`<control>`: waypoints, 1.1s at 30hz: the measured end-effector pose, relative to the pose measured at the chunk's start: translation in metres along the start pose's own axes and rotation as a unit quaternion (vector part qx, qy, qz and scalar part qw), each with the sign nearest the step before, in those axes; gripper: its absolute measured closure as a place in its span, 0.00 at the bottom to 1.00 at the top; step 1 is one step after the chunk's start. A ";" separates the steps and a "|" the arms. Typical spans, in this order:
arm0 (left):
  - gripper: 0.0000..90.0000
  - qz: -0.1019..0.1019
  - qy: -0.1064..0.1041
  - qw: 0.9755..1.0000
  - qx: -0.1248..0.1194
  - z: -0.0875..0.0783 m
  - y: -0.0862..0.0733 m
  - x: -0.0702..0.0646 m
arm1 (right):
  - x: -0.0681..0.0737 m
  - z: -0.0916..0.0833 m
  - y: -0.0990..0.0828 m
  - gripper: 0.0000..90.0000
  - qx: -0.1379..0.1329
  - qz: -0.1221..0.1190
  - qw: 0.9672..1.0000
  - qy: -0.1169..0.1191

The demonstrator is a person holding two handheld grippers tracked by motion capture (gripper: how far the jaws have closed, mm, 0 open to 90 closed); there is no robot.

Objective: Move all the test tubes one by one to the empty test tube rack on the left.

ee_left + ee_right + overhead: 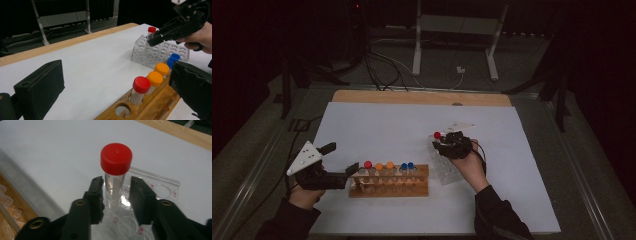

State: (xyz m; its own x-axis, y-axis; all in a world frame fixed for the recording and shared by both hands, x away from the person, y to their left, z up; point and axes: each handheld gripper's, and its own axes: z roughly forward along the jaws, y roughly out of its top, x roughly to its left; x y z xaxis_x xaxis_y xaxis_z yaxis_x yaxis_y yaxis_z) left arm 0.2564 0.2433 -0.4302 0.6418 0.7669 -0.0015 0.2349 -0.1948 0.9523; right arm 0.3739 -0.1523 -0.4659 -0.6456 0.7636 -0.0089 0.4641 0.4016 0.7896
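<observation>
A wooden rack (pixel 389 187) lies at the near left and holds a red-capped tube (pixel 141 85), two orange-capped tubes (pixel 155 78) and two blue-capped ones (pixel 173 58). My left gripper (pixel 343 157) stands open at the rack's left end, its jaws wide apart on either side of that end. A clear plastic rack (pixel 446 169) sits to the right. A second red-capped tube (pixel 116 160) stands upright in a hole of the clear rack. My right gripper (pixel 116 182) has its jaws on either side of this tube, with a slim gap still showing beside the right pad.
White paper covers the wooden table (pixel 422 97). Metal stand legs (pixel 417 60) and cables lie on the dark floor beyond the far edge. An empty hole (pixel 123 110) shows at the wooden rack's left end.
</observation>
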 end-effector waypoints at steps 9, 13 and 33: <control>0.01 0.001 0.000 1.000 0.001 0.000 0.000 0.000 | 0.003 0.003 0.004 0.83 0.015 -0.004 1.000 -0.002; 0.01 0.003 0.000 1.000 0.004 0.001 0.000 -0.001 | 0.004 0.001 0.005 0.83 0.011 -0.006 1.000 -0.005; 0.01 0.007 -0.010 1.000 0.012 0.002 0.001 -0.003 | 0.010 -0.034 0.022 0.83 -0.034 -0.027 0.999 -0.015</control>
State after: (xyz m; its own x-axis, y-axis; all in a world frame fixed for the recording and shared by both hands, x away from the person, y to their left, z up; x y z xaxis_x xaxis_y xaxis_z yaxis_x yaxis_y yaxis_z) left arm 0.2564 0.2401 -0.4296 0.6589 0.7522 0.0051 0.2432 -0.2195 0.9448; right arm 0.3567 -0.1529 -0.4282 -0.6492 0.7574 -0.0703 0.3867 0.4082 0.8270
